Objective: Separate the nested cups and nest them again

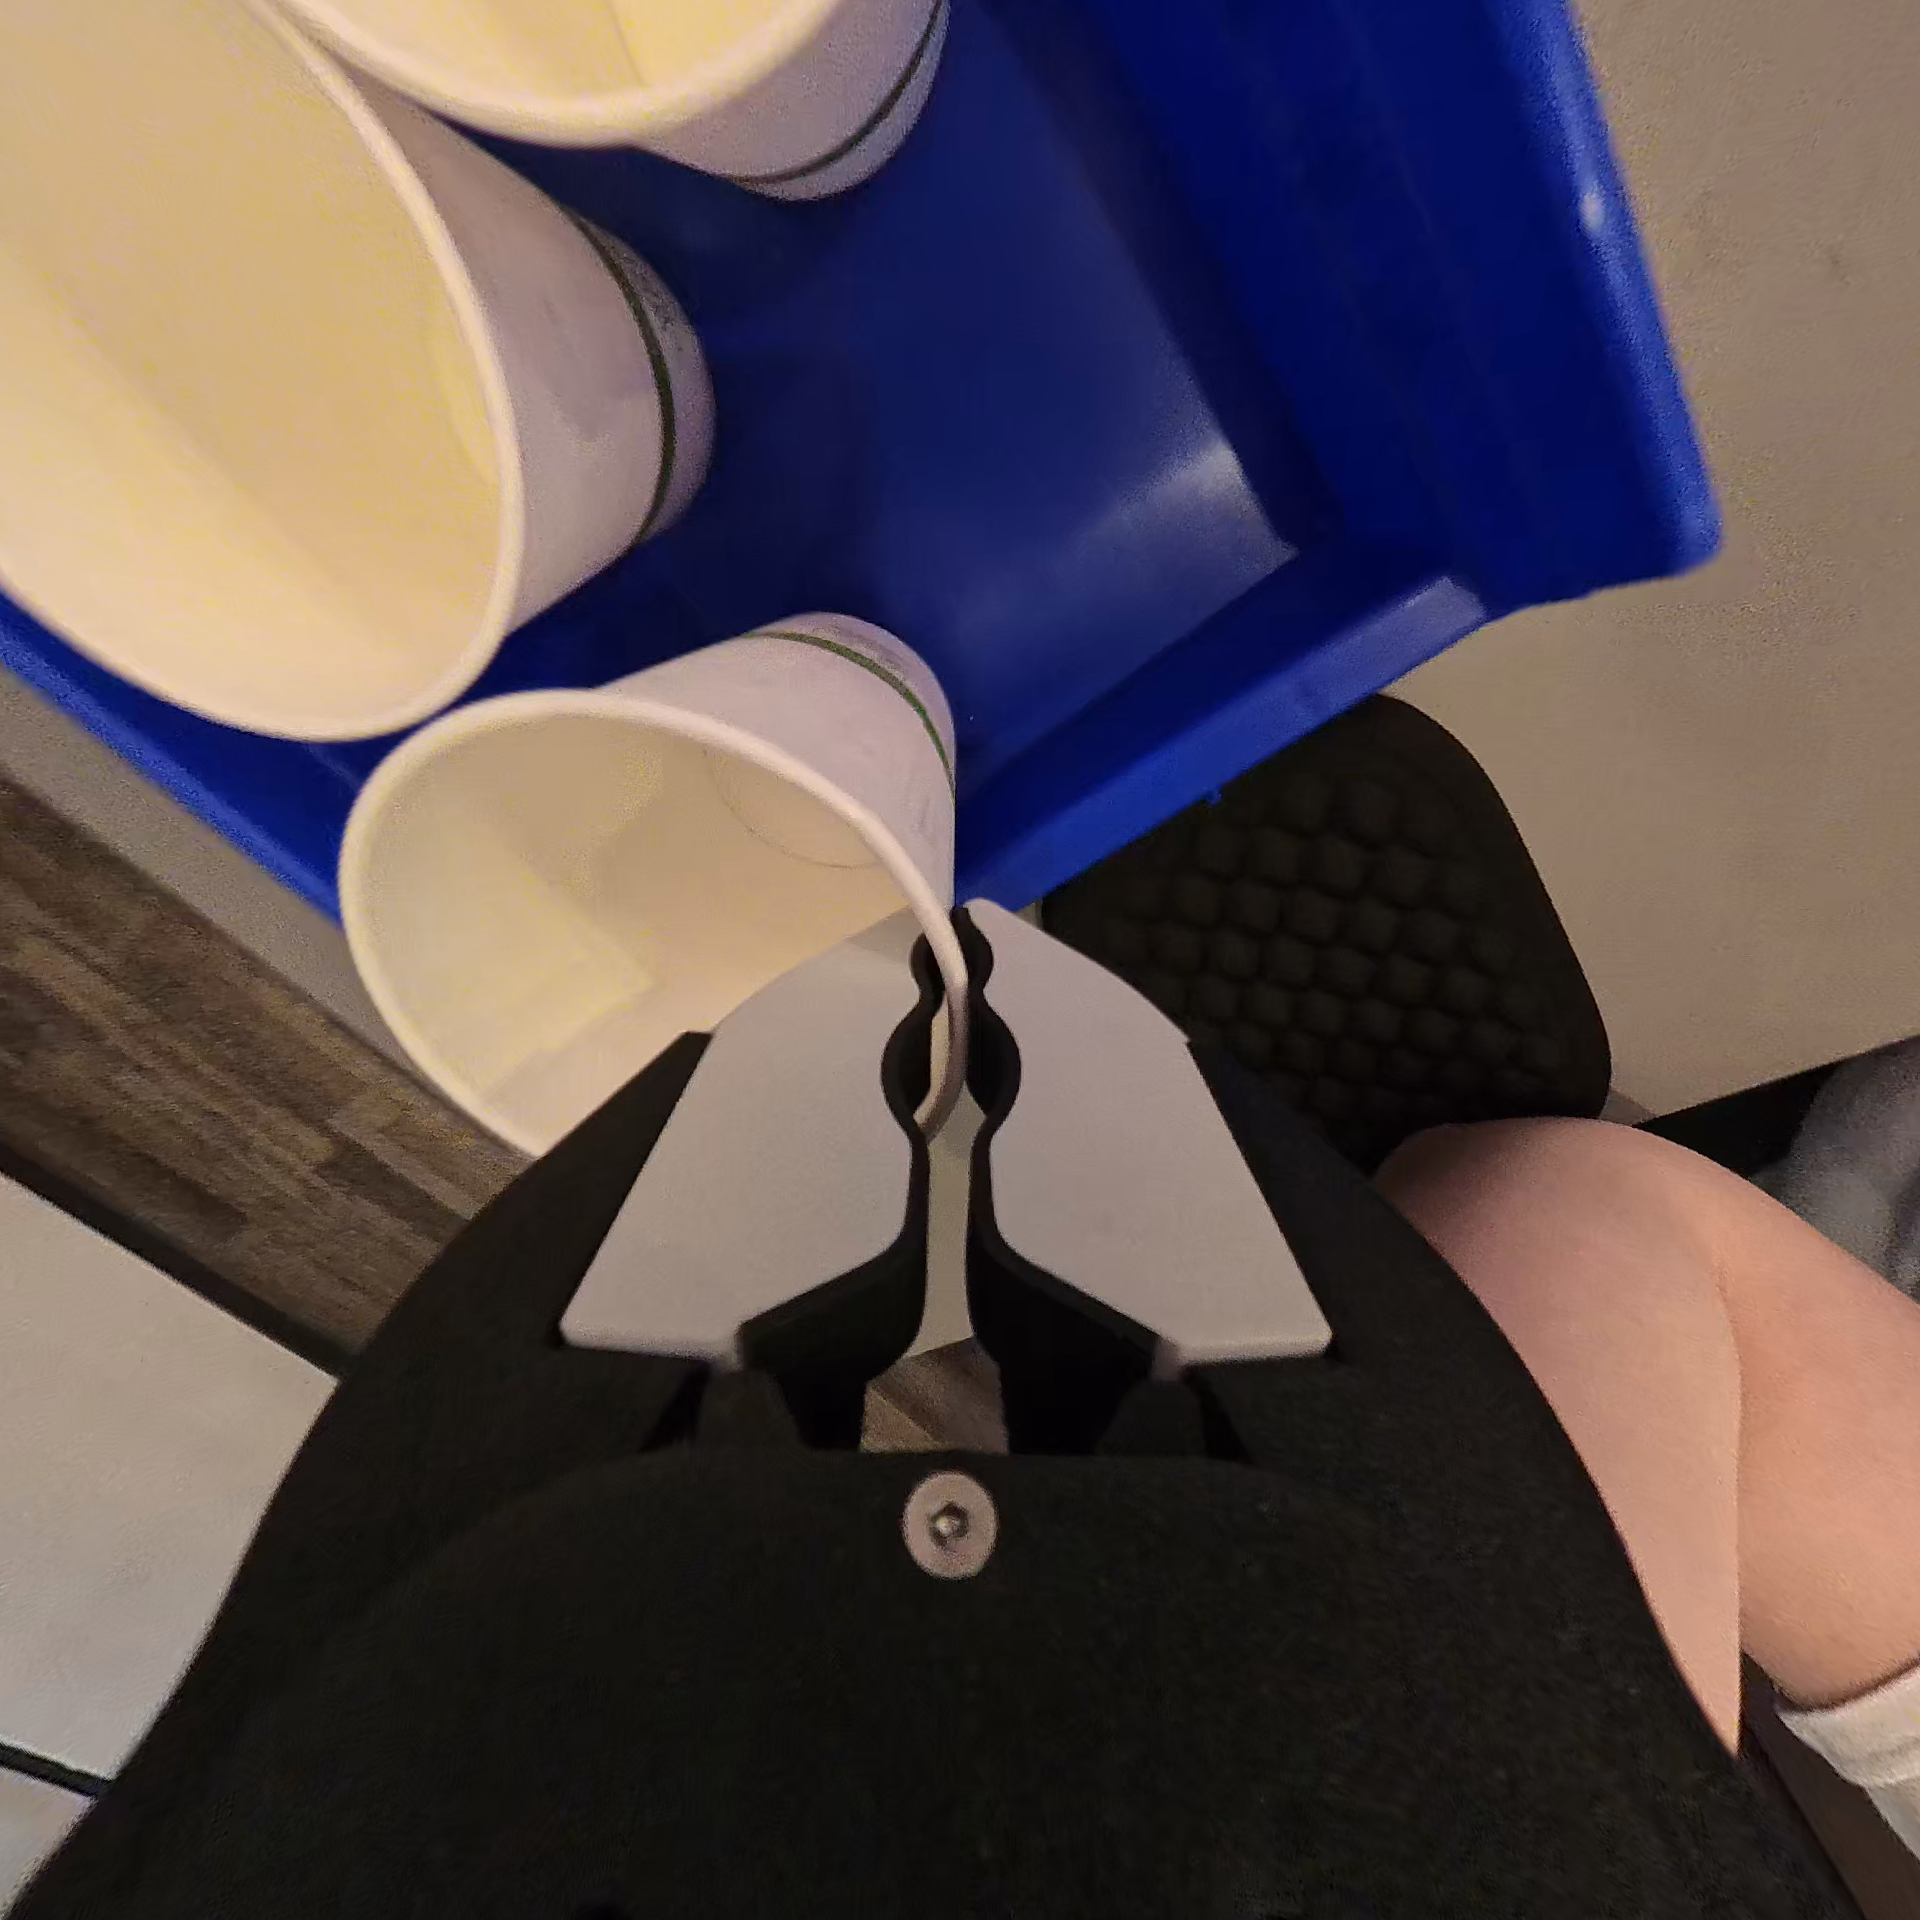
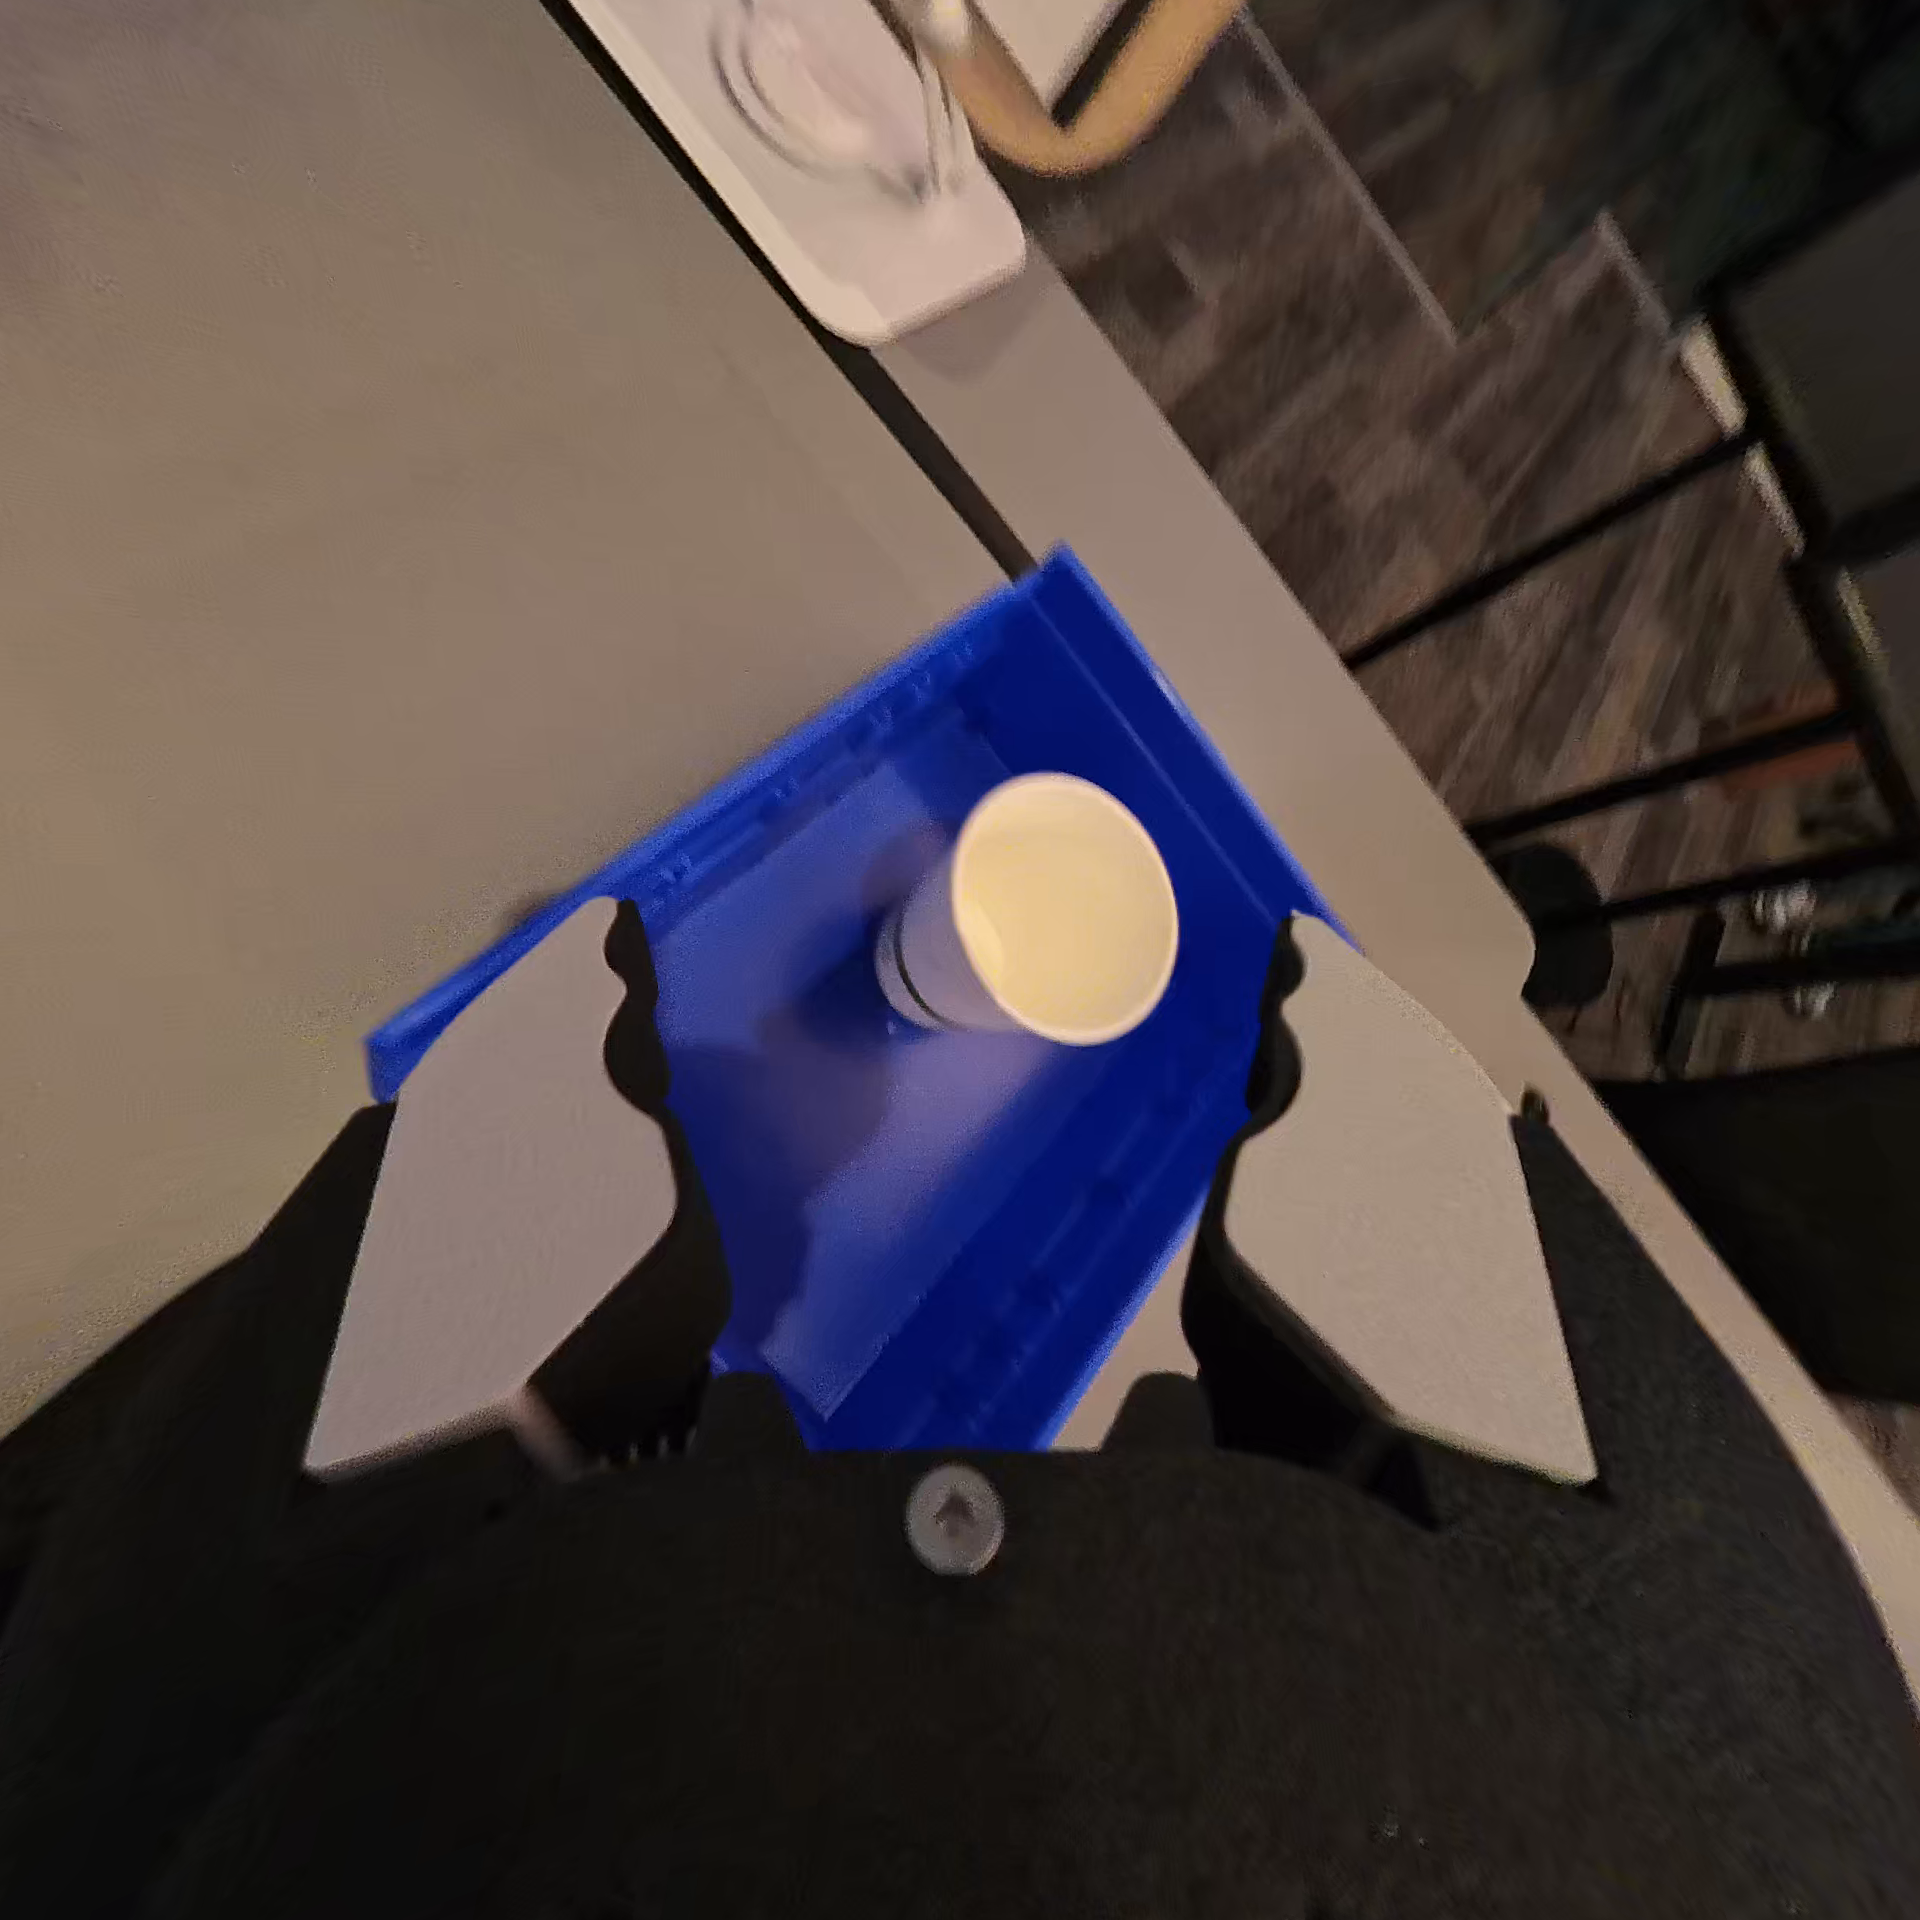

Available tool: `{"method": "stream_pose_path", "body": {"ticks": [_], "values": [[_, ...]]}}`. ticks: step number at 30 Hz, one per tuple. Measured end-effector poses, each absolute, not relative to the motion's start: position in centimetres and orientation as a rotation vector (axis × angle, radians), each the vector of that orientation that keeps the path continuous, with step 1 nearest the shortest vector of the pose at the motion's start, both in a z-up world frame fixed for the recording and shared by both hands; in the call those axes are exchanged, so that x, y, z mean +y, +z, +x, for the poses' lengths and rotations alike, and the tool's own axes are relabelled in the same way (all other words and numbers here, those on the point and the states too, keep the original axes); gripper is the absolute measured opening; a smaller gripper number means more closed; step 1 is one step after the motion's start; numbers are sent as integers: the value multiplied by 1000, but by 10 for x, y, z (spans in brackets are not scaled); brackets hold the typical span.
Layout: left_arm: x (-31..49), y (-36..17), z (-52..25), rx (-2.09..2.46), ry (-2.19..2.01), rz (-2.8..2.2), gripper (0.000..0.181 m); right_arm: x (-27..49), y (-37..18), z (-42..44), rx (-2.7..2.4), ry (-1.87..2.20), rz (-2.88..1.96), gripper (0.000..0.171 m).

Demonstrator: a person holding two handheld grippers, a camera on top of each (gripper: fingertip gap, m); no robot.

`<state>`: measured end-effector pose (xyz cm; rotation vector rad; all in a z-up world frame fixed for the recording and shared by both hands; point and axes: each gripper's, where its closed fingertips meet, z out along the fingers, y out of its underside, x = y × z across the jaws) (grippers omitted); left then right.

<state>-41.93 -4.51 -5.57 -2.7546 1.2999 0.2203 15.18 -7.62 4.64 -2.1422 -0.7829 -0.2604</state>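
Observation:
In the left wrist view my left gripper (image 1: 951, 982) is shut on the rim of a white paper cup (image 1: 644, 883) with a green band. One pad is inside the rim and one outside. The cup is tilted, with its base over the near wall of a blue bin (image 1: 1039, 436). Two more white cups (image 1: 260, 395) (image 1: 665, 73) show in that bin at the upper left. In the right wrist view my right gripper (image 2: 954, 935) is wide open with nothing between its fingers. It is above a blue bin (image 2: 1039, 1195) in which one white cup (image 2: 1060, 914) stands.
The bins sit on a pale table (image 2: 364, 468) near its edge. A black chair seat (image 1: 1330, 935) and a person's knee (image 1: 1610, 1351) are past the edge. A white tray with a glass (image 2: 862, 156) lies farther along the table. Wooden floor (image 2: 1455, 468) is beyond.

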Motion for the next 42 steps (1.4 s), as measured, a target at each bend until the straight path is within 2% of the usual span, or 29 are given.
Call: {"method": "stream_pose_path", "body": {"ticks": [5, 10, 12, 16, 21, 25, 31, 37, 39, 42], "values": [[-63, -7, -399, 1358, 314, -2418, 0, -72, 88, 68, -960, -52, -1811, 106], [-96, 24, -316, 1794, 226, -1767, 1, -102, 117, -80, -1181, 555, -1417, 97], [-117, 25, -280, 1957, 149, -1550, 1, -119, 102, -127, -1298, 742, -1372, 94], [-147, 17, -233, 2141, -15, -1338, 0, -124, 54, -171, -1487, 726, -1386, 101], [-158, 4, -207, 2264, -139, -1210, 0, -129, 27, -191, -1542, 856, -1431, 107], [-159, -8, -196, 2323, -169, -1192, 0, -137, 19, -193, -1582, 964, -1447, 105], [-165, -17, -190, 2383, -204, -1163, 0, -132, -2, -189, -1652, 890, -1509, 93], [-163, -19, -188, 2377, -199, -1196, 3, -132, -9, -188, -1675, 907, -1547, 91], [-156, -9, -185, 2300, -185, -1192, 15, -131, -7, -186, -1666, 925, -1548, 91], [-138, 20, -186, 2106, -167, -1185, 46, -125, 0, -178, -1631, 932, -1555, 90]]}}
